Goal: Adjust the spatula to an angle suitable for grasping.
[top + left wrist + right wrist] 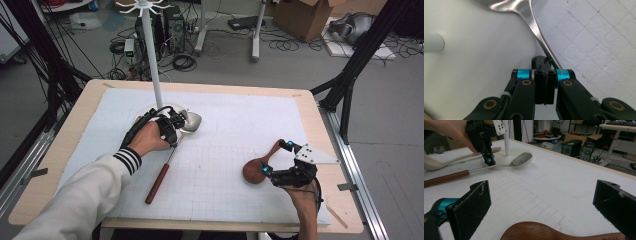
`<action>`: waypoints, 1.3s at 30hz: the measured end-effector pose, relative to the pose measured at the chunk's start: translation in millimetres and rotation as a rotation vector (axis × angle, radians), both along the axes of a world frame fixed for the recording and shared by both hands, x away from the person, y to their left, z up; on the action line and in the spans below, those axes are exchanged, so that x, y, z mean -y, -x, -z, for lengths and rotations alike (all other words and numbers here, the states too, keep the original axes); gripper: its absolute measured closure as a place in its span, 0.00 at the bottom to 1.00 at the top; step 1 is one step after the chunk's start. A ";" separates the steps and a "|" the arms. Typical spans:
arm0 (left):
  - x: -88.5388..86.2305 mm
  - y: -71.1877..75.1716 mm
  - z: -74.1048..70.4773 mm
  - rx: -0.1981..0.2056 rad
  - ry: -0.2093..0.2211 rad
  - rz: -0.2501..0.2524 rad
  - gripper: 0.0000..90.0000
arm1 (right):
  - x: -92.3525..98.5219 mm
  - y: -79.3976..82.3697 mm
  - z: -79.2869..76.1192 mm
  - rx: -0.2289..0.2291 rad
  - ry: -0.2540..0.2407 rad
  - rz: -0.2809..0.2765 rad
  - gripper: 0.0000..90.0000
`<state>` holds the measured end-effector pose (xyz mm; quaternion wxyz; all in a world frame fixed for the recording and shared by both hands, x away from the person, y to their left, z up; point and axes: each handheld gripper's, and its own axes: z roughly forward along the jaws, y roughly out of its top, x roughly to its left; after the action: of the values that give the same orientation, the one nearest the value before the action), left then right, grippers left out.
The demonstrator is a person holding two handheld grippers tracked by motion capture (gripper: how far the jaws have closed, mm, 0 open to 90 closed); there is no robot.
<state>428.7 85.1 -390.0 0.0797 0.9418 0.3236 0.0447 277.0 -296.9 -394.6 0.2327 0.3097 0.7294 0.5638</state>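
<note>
Wooden spoon lies between open right tongs; left tongs clamp ladle beside stand.

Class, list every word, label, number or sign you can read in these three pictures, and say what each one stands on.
No text can be read for certain.
Wooden spoon: small dark lettering on its handle near the lower right edge of the right gripper view, too small and cut off to read.
Left gripper: tiny print on the blue band beside its jaws, too blurred to read.
Cardboard box: no legible marking.
</note>
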 end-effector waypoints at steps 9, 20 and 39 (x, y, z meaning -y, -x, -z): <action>16.3 5.1 6.8 -0.020 -0.003 0.053 1.00 | 1.8 0.7 -0.3 -0.005 -0.007 0.001 0.01; 20.8 7.9 5.1 -0.017 0.003 0.070 1.00 | 0.7 0.4 -0.1 -0.007 -0.005 -0.001 0.01; 21.7 12.7 -0.1 -0.008 0.016 0.101 1.00 | 1.0 -0.2 0.3 -0.009 -0.002 0.001 0.01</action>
<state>416.0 63.4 -390.0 0.0881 0.9565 0.2761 0.0341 277.2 -297.9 -394.9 0.2292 0.3126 0.7297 0.5632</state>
